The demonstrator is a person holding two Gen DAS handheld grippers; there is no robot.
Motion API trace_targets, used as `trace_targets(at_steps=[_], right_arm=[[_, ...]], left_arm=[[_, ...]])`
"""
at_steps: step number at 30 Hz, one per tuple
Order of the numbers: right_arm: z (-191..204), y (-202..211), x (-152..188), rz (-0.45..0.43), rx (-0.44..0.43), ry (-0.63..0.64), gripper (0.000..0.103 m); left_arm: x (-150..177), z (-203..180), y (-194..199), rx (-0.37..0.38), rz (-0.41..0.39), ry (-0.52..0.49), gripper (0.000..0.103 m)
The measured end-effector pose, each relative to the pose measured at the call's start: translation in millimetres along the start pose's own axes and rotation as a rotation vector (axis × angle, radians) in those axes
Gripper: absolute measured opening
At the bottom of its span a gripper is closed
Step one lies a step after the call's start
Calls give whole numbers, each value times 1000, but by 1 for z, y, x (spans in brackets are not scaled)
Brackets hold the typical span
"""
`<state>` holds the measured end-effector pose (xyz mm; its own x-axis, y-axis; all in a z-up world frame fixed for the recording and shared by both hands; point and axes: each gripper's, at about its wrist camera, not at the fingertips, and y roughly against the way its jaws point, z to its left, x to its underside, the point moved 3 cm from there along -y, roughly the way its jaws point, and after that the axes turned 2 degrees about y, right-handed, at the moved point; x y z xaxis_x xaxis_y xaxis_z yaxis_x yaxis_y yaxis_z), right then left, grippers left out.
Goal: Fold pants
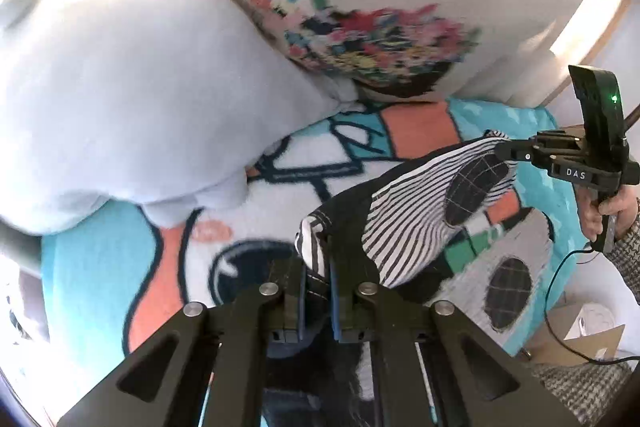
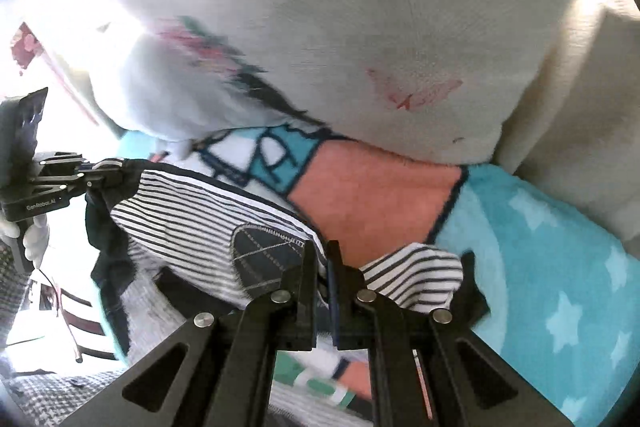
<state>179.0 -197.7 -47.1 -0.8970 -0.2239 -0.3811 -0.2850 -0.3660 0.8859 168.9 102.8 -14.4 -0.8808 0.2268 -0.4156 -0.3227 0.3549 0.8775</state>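
Observation:
The pants [image 1: 412, 211] are black-and-white striped with dark checked oval patches, held lifted above a colourful blanket [image 1: 160, 267]. My left gripper [image 1: 318, 267] is shut on one end of the pants. My right gripper [image 1: 502, 151] shows at the right in the left wrist view, shut on the other end. In the right wrist view my right gripper [image 2: 322, 263] pinches the striped pants [image 2: 192, 223] next to a dark patch, and my left gripper [image 2: 116, 171] holds the far end at the left. The cloth stretches between them.
A white plush cushion [image 1: 120, 99] and a flowered white cushion [image 1: 380, 7] lie behind the blanket. The blanket's turquoise star-printed part [image 2: 560, 267] lies at the right. A cardboard box [image 1: 588, 331] and a black cable [image 1: 556, 291] sit beyond the blanket's right edge.

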Motion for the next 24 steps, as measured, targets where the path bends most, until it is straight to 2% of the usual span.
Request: trace_targets(at_steps=[4,7,9,12,16,19,21,23,24], right_arm=[[21,25,32,-23,-27,-6,5],[35,39,69,-18,-39,-14,5],[45,40,100,-4,-58,-42,5],[53,35,134,23,-71,-63,5],[50,26,174,52,-62,-118,7],[42,34,191,63,-37,-157,18],[34,49,194,27,-17,-186,27],[25,65,191,-21,12,-205,35],[20,75,188,-56,45,-213,40]], left_arm=[[36,-20,22,-8,-36,25,9],[72,-29,28,-5,-41,71,9],[98,-33,28,16,-29,123,9],[135,-37,18,3,-6,178,9],[175,-36,-5,9,62,273,13],[190,-37,-8,12,77,316,13],[193,-34,0,22,72,337,13],[196,-29,15,22,56,350,24],[197,-27,26,26,37,358,26]])
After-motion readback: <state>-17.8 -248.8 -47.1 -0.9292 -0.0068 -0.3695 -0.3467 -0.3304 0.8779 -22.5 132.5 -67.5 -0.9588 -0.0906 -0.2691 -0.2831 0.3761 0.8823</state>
